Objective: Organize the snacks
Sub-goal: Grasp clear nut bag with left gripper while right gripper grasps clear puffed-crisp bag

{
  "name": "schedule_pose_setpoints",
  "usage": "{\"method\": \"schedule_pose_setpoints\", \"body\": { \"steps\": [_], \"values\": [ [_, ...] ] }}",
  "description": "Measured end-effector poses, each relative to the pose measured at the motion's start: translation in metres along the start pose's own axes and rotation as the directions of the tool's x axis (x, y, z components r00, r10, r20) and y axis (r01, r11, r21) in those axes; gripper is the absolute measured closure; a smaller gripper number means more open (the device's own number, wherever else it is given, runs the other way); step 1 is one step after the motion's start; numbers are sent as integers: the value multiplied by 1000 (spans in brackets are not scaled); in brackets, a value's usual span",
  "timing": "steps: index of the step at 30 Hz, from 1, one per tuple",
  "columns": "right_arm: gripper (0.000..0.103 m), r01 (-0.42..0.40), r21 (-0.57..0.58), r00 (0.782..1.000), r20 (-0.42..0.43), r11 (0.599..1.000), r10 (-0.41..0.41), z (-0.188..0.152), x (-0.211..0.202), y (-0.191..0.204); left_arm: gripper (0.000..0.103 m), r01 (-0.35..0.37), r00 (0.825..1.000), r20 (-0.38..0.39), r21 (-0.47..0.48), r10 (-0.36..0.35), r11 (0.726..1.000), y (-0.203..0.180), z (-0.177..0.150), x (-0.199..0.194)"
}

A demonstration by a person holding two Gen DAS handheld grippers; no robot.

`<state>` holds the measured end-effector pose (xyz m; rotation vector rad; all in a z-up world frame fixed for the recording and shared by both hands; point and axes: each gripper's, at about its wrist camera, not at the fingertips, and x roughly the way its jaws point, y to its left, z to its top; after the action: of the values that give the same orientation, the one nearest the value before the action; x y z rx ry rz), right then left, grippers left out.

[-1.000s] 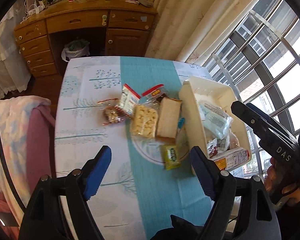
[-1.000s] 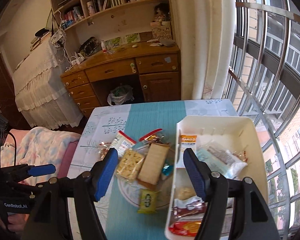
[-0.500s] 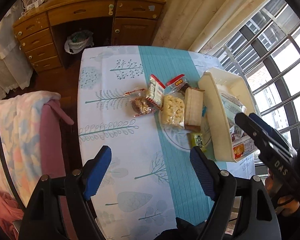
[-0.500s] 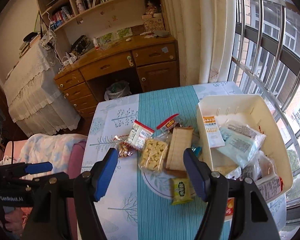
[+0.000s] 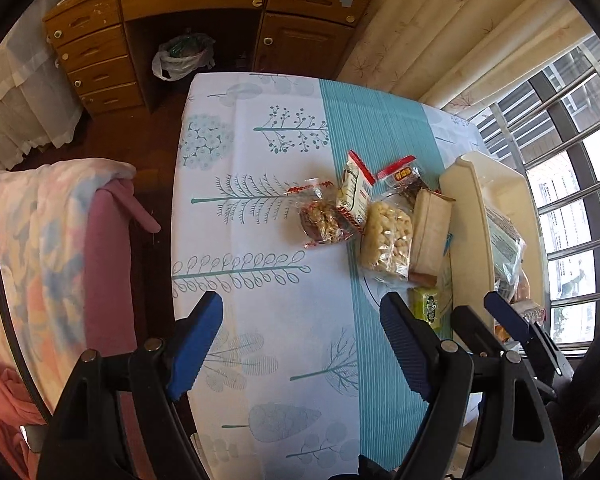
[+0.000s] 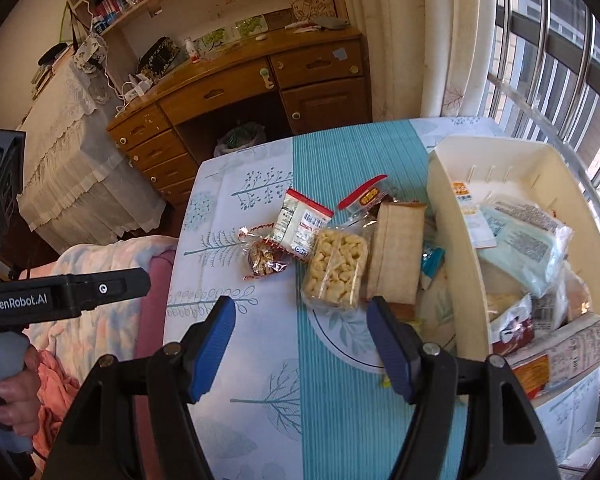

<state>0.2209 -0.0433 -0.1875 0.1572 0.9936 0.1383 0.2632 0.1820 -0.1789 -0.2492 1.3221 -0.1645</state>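
Note:
Several snack packs lie on the table: a nut bag [image 5: 320,220] [image 6: 265,258], a white red-edged pack [image 5: 354,192] [image 6: 302,226], a puffed-snack bag [image 5: 386,238] [image 6: 334,270], a tan cracker pack [image 5: 430,236] [image 6: 396,252], a red-topped pack [image 6: 364,197] and a green sachet [image 5: 430,306]. A cream bin [image 5: 468,216] [image 6: 452,216] at the right holds several packs. My left gripper [image 5: 300,354] is open and empty above the near table. My right gripper [image 6: 302,352] is open and empty, short of the puffed-snack bag; it also shows in the left wrist view [image 5: 504,320].
The table wears a white and teal cloth [image 5: 284,288]. A blanket-covered chair [image 5: 52,240] stands at its left edge. A wooden desk [image 6: 236,92] with a bin bag [image 5: 182,54] underneath stands beyond. Window bars [image 6: 560,64] run along the right.
Both grippers have drawn back and swung left, so the snacks sit farther right in view. The snacks and bin have not moved. Both grippers stay open.

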Motion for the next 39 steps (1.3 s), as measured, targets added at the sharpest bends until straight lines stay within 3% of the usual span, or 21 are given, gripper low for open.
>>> {"method": "schedule_pose_setpoints", "body": {
  "steps": [11, 24, 35, 39],
  "values": [
    [34, 46, 29, 998, -39, 999, -45, -10, 59, -8, 23, 34, 999, -17, -38, -35, 999, -4, 27, 62],
    [34, 89, 99, 996, -38, 991, -85, -20, 117, -27, 23, 22, 997, -69, -47, -25, 999, -7, 48, 146],
    [34, 132, 1, 991, -11, 991, -132, -12, 133, -17, 23, 21, 998, -66, -42, -23, 999, -17, 57, 174],
    [33, 164, -48, 986, 3, 985, -165, -9, 139, -11, 28, 11, 998, -55, -27, -13, 1000, -23, 61, 177]
  ]
}}
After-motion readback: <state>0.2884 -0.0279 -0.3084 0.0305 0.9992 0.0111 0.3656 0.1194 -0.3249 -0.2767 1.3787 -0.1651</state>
